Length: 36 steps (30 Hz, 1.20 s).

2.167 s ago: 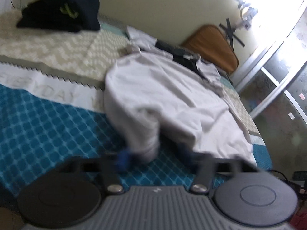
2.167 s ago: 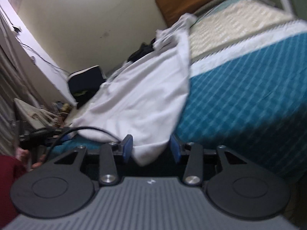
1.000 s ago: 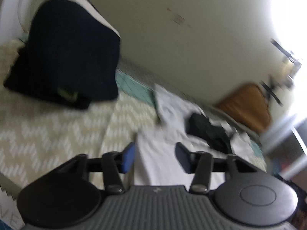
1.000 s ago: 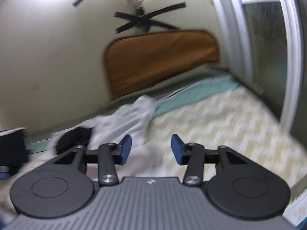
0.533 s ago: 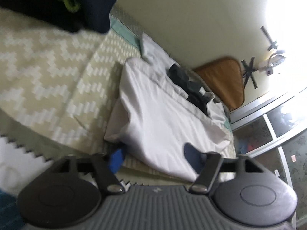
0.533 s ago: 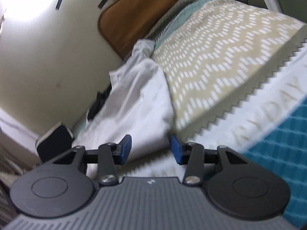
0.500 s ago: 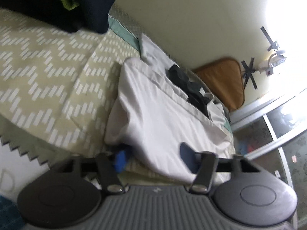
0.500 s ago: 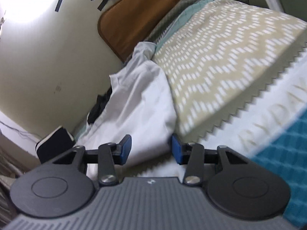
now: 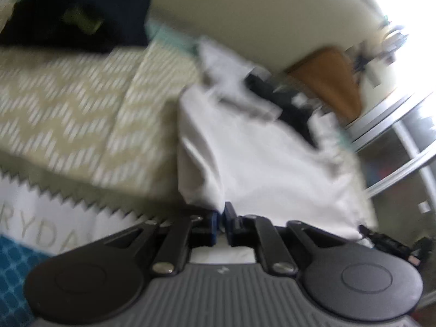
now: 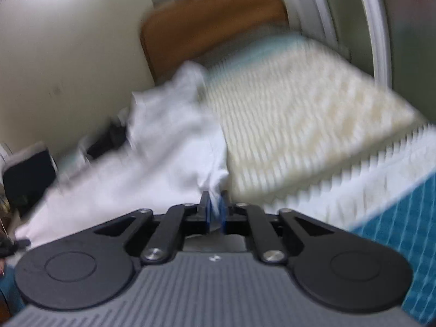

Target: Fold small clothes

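each handheld gripper, the left gripper (image 9: pixel 221 222) and the right gripper (image 10: pixel 214 212), has a ribbed grey body with two round black discs. black linkage arms carry silver screws, and the fingertips wear blue pads.

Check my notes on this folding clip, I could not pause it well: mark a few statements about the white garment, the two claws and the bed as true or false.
1. The left claw is shut on the near edge of the white garment. True; its jaws have just been closing.
2. The right claw hangs open above the bed. False: it is pinched on a bunched corner of the white garment, after closing just now.
3. The white garment lies on a bare wooden floor. False: it lies on the patterned bedcover.
4. A dark garment lies at the far end of the white one. True.
5. A brown headboard stands at the far end of the bed. True.
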Available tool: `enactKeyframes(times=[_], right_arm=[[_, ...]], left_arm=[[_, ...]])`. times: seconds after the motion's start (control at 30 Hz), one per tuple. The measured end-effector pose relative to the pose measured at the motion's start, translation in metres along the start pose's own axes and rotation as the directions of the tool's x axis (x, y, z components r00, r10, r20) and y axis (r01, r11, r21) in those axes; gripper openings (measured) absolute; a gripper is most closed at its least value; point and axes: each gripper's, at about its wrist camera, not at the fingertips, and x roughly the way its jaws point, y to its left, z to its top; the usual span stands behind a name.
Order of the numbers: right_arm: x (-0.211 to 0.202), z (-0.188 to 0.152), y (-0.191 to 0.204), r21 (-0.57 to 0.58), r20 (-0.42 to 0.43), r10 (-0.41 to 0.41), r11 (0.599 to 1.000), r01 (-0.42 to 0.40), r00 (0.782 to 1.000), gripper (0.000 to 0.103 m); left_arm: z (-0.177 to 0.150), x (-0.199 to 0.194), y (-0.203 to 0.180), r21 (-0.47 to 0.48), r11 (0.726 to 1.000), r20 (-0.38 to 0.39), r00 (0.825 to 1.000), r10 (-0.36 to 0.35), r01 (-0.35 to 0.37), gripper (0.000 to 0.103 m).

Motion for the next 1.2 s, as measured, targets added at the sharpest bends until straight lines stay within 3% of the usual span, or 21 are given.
enactKeyframes(times=[0.07,0.13,0.23,0.33,0.43,0.53,0.6,0.67,0.77,0.93,1.1,1.17,1.2], right_arm=[[-0.01,0.002,-0.009,-0.014,0.015,-0.008,1.0,0.009,1.0,0.026],[-0.027,0.013,-0.018,-0.019,0.094,-0.049,0.999,0.051,0.994,0.034],[-0.037,0.042,-0.026,-0.027,0.142,-0.039,0.999,0.044,0.989,0.034],[-0.019,0.079,-0.011,-0.071,0.162,-0.01,0.997,0.022,0.987,0.034],[0.015,0.124,0.026,-0.192,0.146,0.09,0.979,-0.061,0.985,0.034],[0.056,0.163,0.06,-0.281,0.071,0.202,0.944,-0.174,0.977,0.037],[0.096,0.191,0.081,-0.293,0.007,0.209,0.935,-0.198,0.978,0.037],[0.133,0.213,0.091,-0.29,-0.042,0.204,0.934,-0.208,0.978,0.04],[0.184,0.23,0.095,-0.277,-0.107,0.185,0.938,-0.208,0.977,0.049],[0.246,0.229,0.094,-0.293,-0.188,0.116,0.941,-0.169,0.975,0.051],[0.28,0.225,0.101,-0.335,-0.255,0.096,0.925,-0.181,0.962,0.055],[0.288,0.225,0.106,-0.35,-0.275,0.092,0.918,-0.189,0.957,0.057],[0.291,0.223,0.106,-0.355,-0.287,0.09,0.915,-0.193,0.954,0.056]], left_arm=[[-0.004,-0.007,0.011,-0.02,1.0,-0.012,1.0,-0.023,0.023,0.016],[-0.002,-0.028,0.014,-0.008,1.0,0.029,1.0,-0.002,0.002,0.023],[0.019,-0.063,0.011,0.018,0.997,0.157,0.985,0.075,-0.079,0.034],[0.061,-0.07,-0.007,0.052,0.986,0.246,0.959,0.139,-0.157,0.048],[0.108,-0.053,-0.034,0.173,0.962,0.294,0.943,0.155,-0.213,0.06],[0.16,-0.01,-0.063,0.268,0.939,0.267,0.953,0.14,-0.213,0.074],[0.189,0.024,-0.077,0.326,0.916,0.25,0.956,0.153,-0.232,0.08],[0.216,0.066,-0.091,0.377,0.886,0.222,0.955,0.195,-0.269,0.08],[0.245,0.125,-0.108,0.412,0.876,0.152,0.967,0.206,-0.251,0.08],[0.256,0.197,-0.122,0.501,0.838,0.073,0.975,0.208,-0.217,0.08],[0.26,0.247,-0.125,0.527,0.827,0.01,0.974,0.226,-0.198,0.08],[0.261,0.26,-0.124,0.522,0.834,-0.019,0.975,0.222,-0.179,0.059],[0.259,0.263,-0.125,0.524,0.832,-0.02,0.975,0.223,-0.18,0.043]])
